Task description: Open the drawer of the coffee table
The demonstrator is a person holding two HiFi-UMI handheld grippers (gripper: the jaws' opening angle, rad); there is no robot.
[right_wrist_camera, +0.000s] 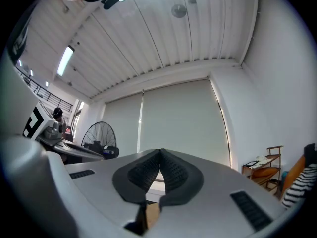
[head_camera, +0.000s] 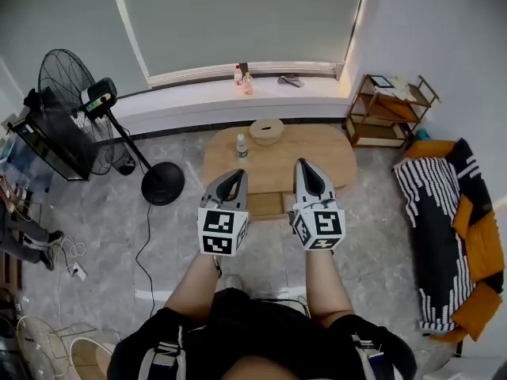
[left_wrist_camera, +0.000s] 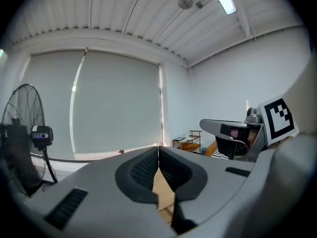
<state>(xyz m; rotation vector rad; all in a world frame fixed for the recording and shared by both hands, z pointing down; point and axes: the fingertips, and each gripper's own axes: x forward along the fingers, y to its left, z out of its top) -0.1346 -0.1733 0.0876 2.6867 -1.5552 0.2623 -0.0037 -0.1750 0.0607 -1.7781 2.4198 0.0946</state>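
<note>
While left hand-held gripper (head_camera: 236, 174) and right hand-held gripper (head_camera: 303, 165) clench nothing, a bottle (head_camera: 242, 146) neighbours a bowl (head_camera: 266, 131).

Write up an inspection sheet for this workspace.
Surface: oval wooden coffee table on a grey floor.
Job's things: drawer at the table's near edge, seen between the grippers; open or shut cannot be told.
Clutter: bottle and round basket on the table.
Grippers: left gripper and right gripper both shut, empty, touching nothing.
Cables: black cable on the floor by the fan.
Surroundings: fan, shelf, sofa, windowsill.
</note>
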